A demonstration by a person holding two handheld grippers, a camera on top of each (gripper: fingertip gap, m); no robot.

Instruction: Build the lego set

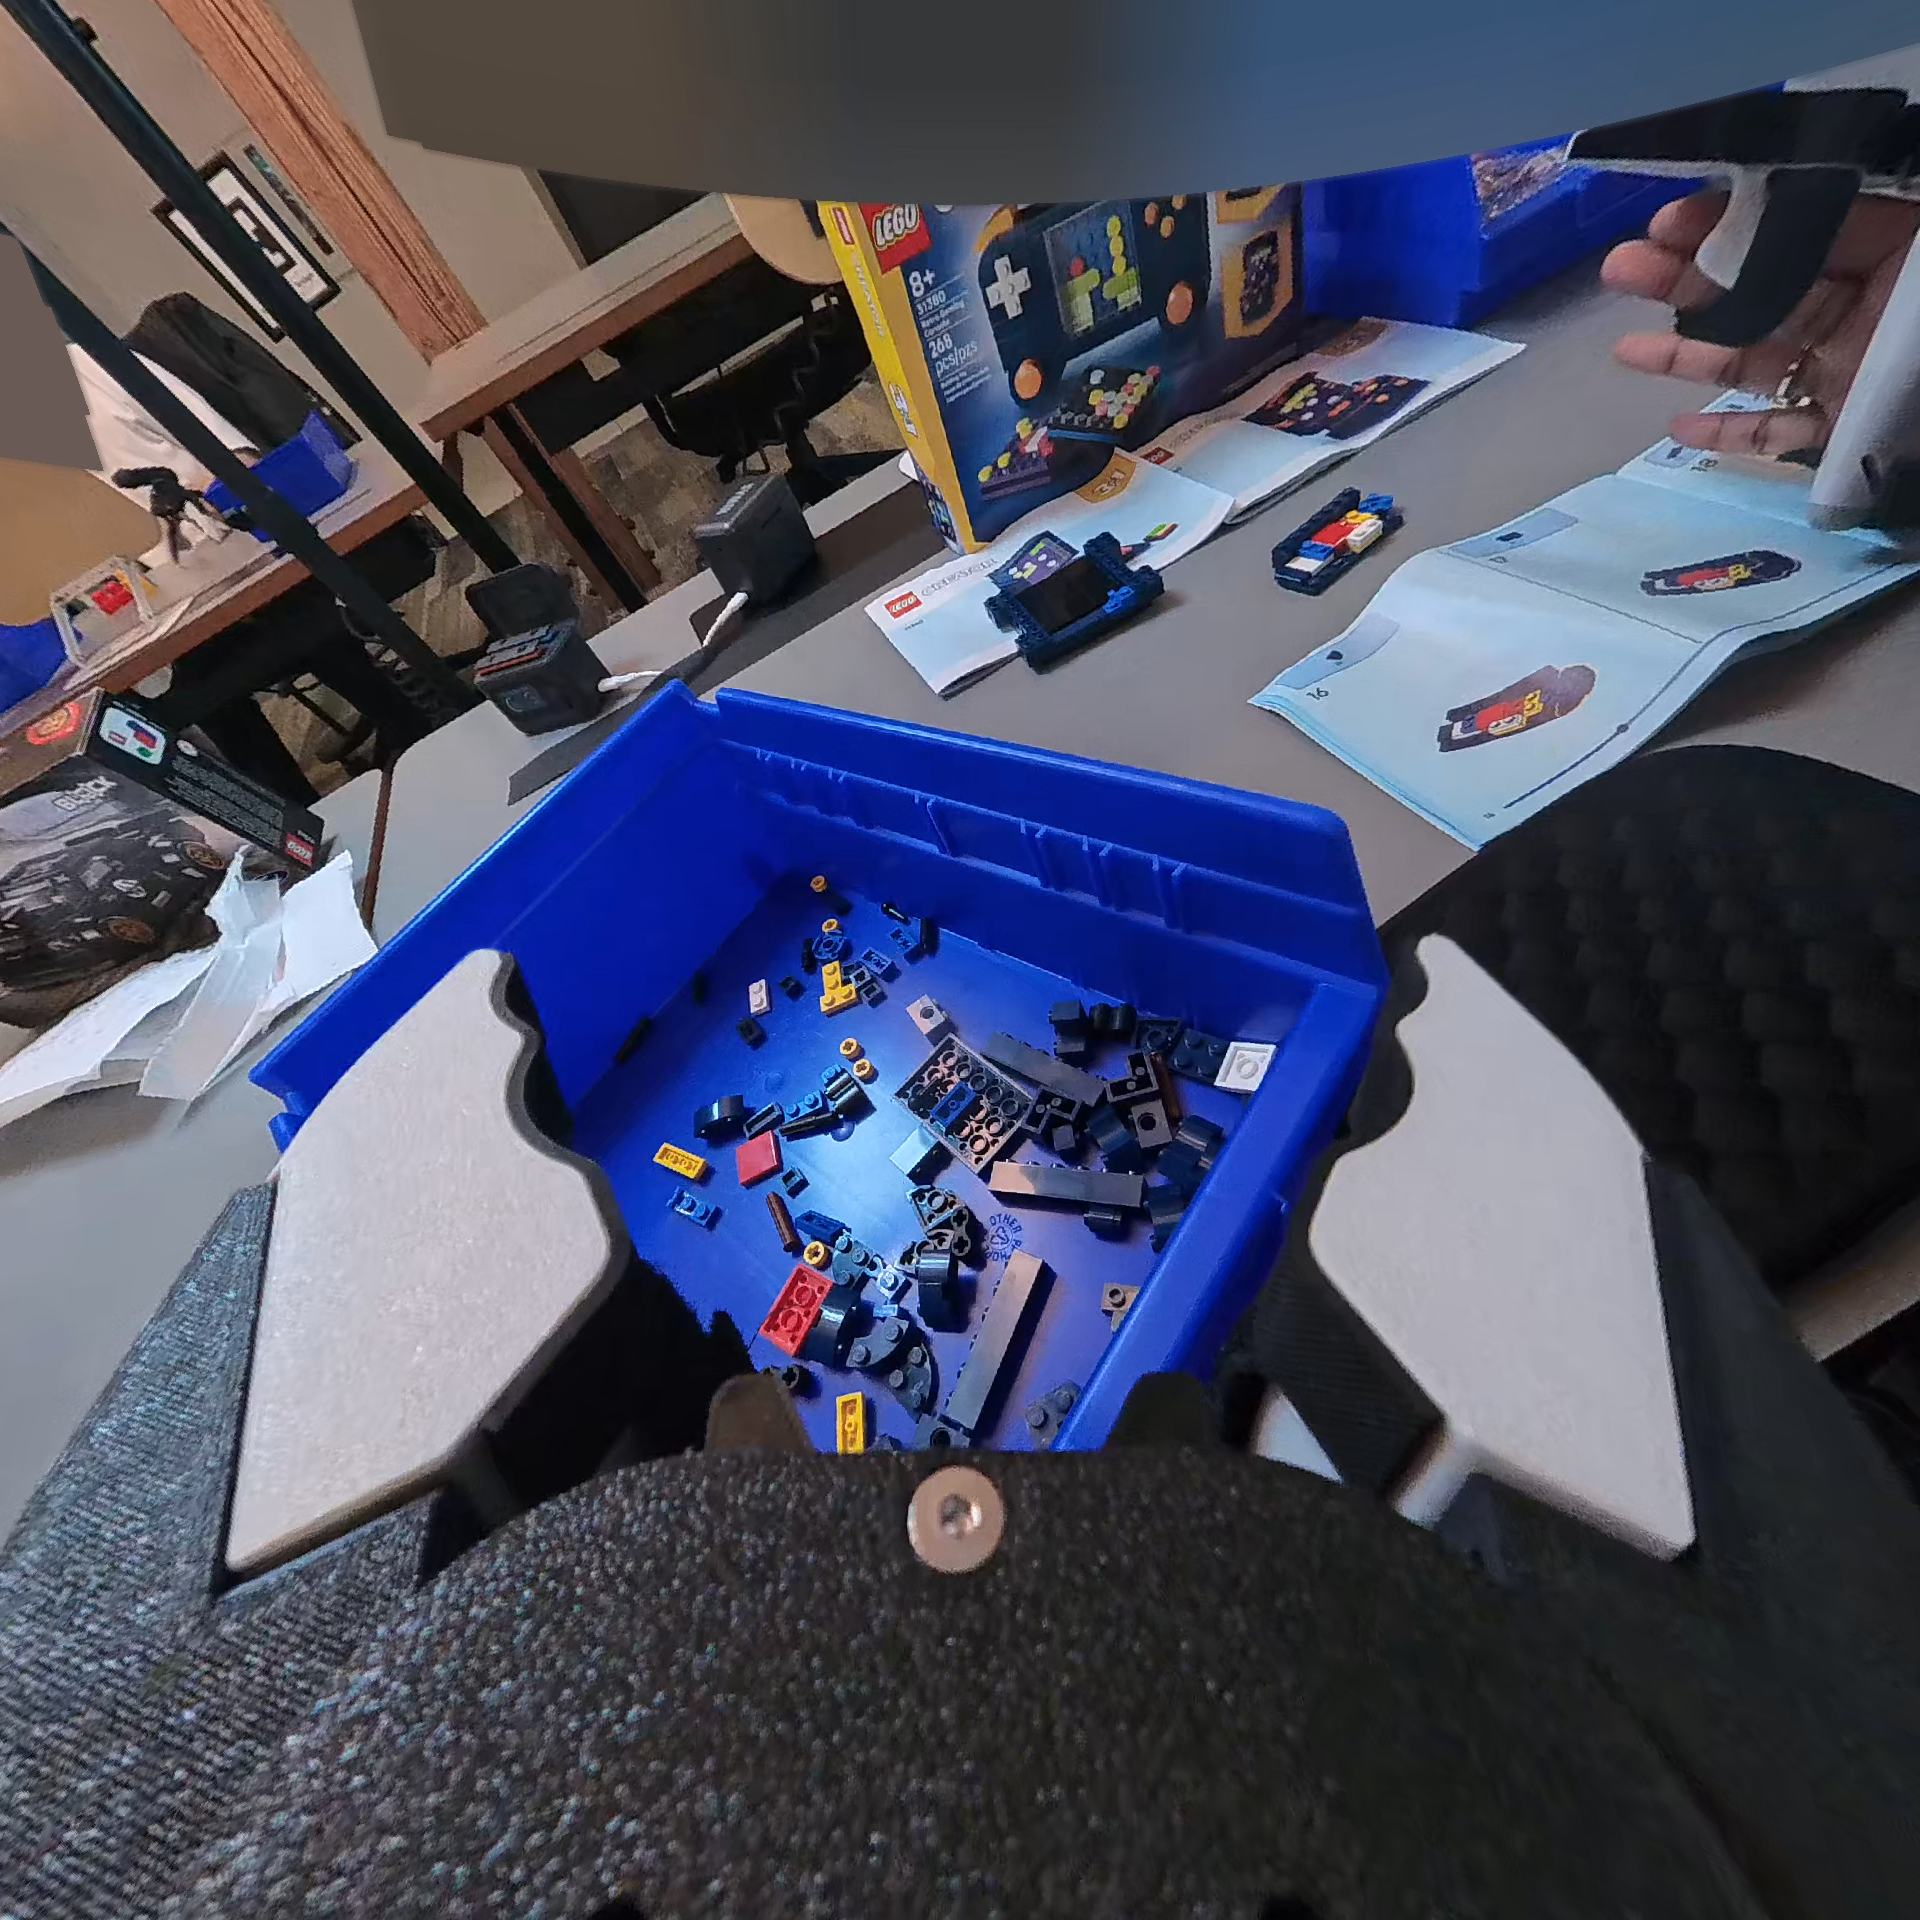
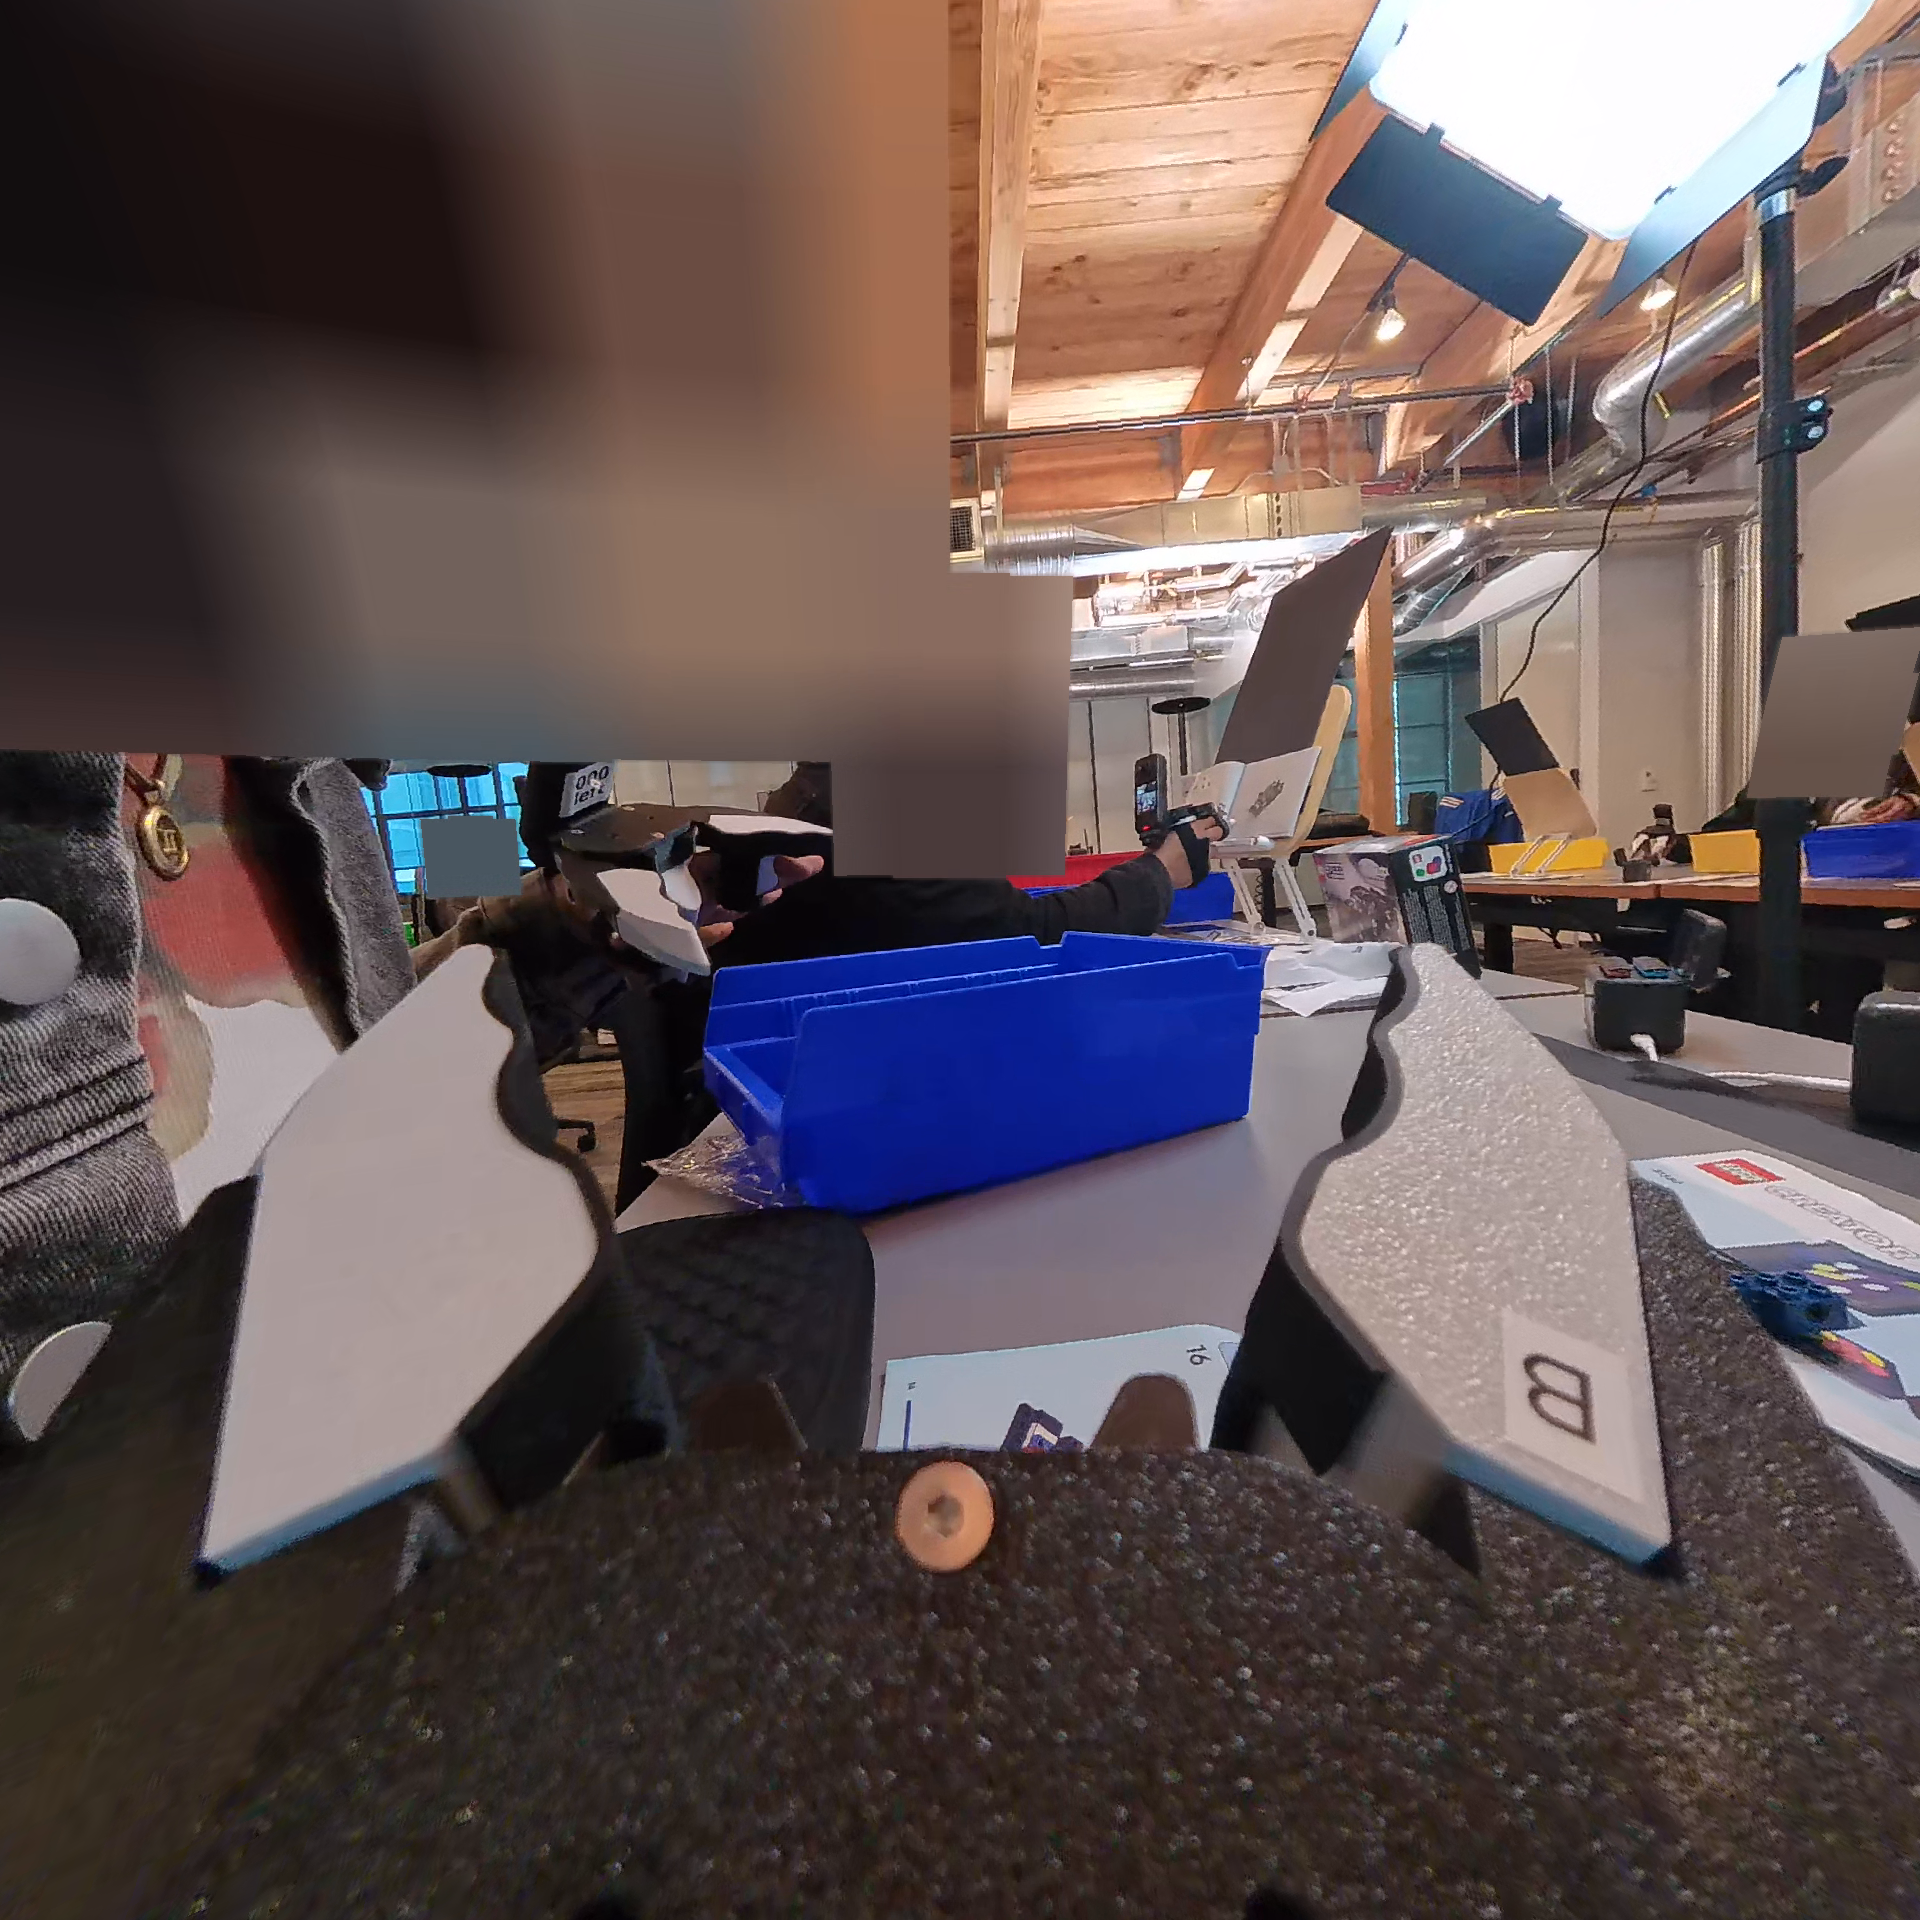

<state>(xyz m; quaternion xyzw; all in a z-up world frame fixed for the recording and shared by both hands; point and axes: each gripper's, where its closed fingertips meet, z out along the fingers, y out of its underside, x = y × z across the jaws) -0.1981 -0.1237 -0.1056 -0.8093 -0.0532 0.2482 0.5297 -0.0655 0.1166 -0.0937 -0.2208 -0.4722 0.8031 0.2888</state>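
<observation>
My left gripper (image 1: 966, 956) is wide open and holds nothing. It hovers over a blue bin (image 1: 1039, 821) whose floor holds several loose small bricks, mostly dark blue and black, among them a red brick (image 1: 795, 1311) and a yellow plate (image 1: 681, 1161). My right gripper (image 2: 940, 956) is also wide open and holds nothing. It is low over the grey table (image 2: 1091, 1247), facing the side of the bin (image 2: 987, 1070) from some way off. The left gripper also shows in the right wrist view (image 2: 675, 894), above the bin's far left end.
An open instruction booklet (image 1: 1558, 644) lies right of the bin. Two partly built dark blue models (image 1: 1075, 597) (image 1: 1335, 535) and a toy box (image 1: 1039, 343) stand behind it. A black mesh chair back (image 1: 1662, 987) is at the table's edge. A clear plastic bag (image 2: 717, 1158) lies by the bin.
</observation>
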